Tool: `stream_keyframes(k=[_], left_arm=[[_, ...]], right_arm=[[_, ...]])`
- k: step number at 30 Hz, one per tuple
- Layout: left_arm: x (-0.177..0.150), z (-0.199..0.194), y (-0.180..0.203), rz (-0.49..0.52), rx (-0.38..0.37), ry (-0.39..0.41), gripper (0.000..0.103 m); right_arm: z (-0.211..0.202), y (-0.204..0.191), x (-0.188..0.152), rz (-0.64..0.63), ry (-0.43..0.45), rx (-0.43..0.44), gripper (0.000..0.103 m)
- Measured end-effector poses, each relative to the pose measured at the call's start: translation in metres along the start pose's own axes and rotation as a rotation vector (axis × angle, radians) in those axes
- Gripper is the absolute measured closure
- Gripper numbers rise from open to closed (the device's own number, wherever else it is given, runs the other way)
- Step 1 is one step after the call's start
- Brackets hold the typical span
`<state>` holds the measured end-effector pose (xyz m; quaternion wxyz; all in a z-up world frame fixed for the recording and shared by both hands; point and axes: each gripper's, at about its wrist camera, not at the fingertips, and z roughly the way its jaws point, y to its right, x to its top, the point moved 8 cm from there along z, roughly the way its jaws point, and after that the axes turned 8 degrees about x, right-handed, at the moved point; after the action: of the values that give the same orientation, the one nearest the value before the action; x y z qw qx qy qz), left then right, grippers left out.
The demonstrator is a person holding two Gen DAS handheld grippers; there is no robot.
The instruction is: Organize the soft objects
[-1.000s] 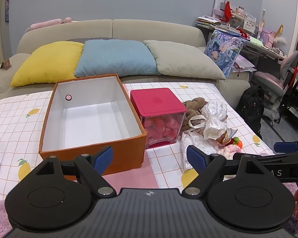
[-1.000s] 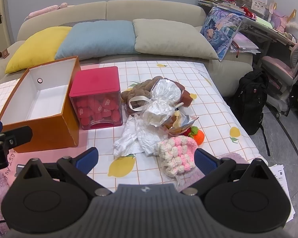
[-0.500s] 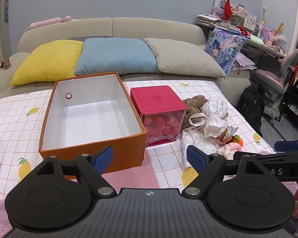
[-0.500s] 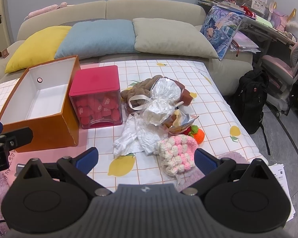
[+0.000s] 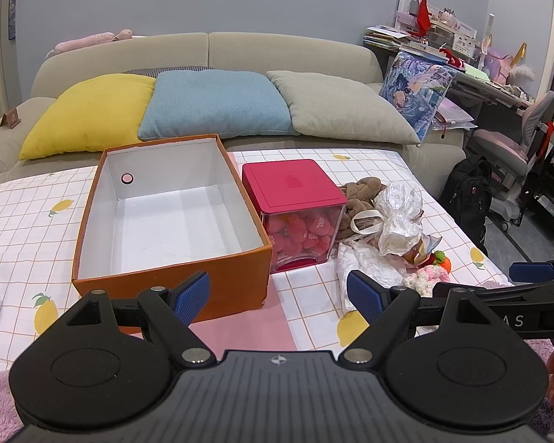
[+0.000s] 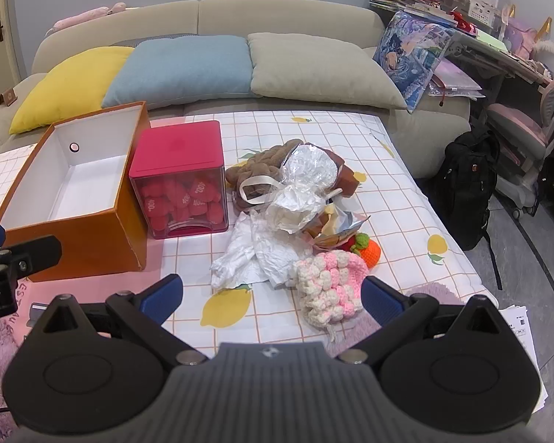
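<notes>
My left gripper (image 5: 277, 291) is spread wide, nothing between the blue pads, hovering low over the near edge of the table (image 5: 18, 221) with its lemon-print checked cloth. Right gripper (image 6: 271, 293) also wide apart and empty, pointing at the pile of soft stuff. Orange box (image 5: 166, 221) sits just ahead of my left jaws, white inside, nothing in it apart from a small pink dot on the far wall. Touching or just beside its right side is the pink-lidded clear box (image 6: 183, 181) full of red heart-shaped pieces. Right of that, the pile: brown plush (image 6: 262, 164) at the back, crinkled clear plastic bag (image 6: 306, 170) on top of it, white crumpled bag (image 6: 251, 254) in front, pink-and-white crochet piece (image 6: 330, 286) nearest my right jaws, just beside the right finger, and an orange knitted fruit with green top (image 6: 367, 249) just behind it. Some foil wrapper sits between the bags, can't tell what. Pink mat (image 5: 240, 326) lies under the orange box's front corner. Sofa (image 5: 277, 51) behind the table with yellow, blue and grey cushions.
</notes>
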<state>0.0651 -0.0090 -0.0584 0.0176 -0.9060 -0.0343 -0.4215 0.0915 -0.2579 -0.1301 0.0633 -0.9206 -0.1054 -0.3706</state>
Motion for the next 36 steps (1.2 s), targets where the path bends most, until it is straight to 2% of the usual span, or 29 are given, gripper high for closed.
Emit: stream_keyframes(k=[8, 12, 18, 20, 22, 28, 31, 36], left_arm=[[-0.004, 0.003, 0.001, 0.003, -0.005, -0.008, 0.005], [-0.006, 0.007, 0.007, 0.015, -0.053, -0.026, 0.005], [-0.007, 0.023, 0.032, 0.116, -0.145, -0.053, 0.011], [-0.007, 0.031, 0.04, 0.121, -0.182, -0.077, 0.013], [-0.007, 0.041, 0.048, 0.122, -0.218, -0.098, 0.013], [-0.01, 0.075, 0.063, 0.059, -0.298, -0.195, 0.013], [-0.008, 0.094, 0.072, 0.039, -0.302, -0.236, 0.013], [-0.005, 0.125, 0.09, 0.002, -0.305, -0.284, 0.011]], right_arm=[[0.001, 0.0, -0.001, 0.001, -0.006, 0.001, 0.003], [0.007, 0.005, -0.003, 0.007, -0.037, 0.012, 0.003], [0.024, 0.025, -0.007, 0.001, -0.079, 0.019, 0.003], [0.033, 0.035, -0.009, -0.006, -0.102, 0.01, 0.016], [0.041, 0.045, -0.011, 0.004, -0.121, 0.005, 0.019], [0.073, 0.076, -0.018, 0.124, -0.199, 0.021, 0.018], [0.091, 0.088, -0.018, 0.186, -0.237, 0.025, 0.009], [0.114, 0.105, -0.011, 0.207, -0.237, -0.011, 0.008]])
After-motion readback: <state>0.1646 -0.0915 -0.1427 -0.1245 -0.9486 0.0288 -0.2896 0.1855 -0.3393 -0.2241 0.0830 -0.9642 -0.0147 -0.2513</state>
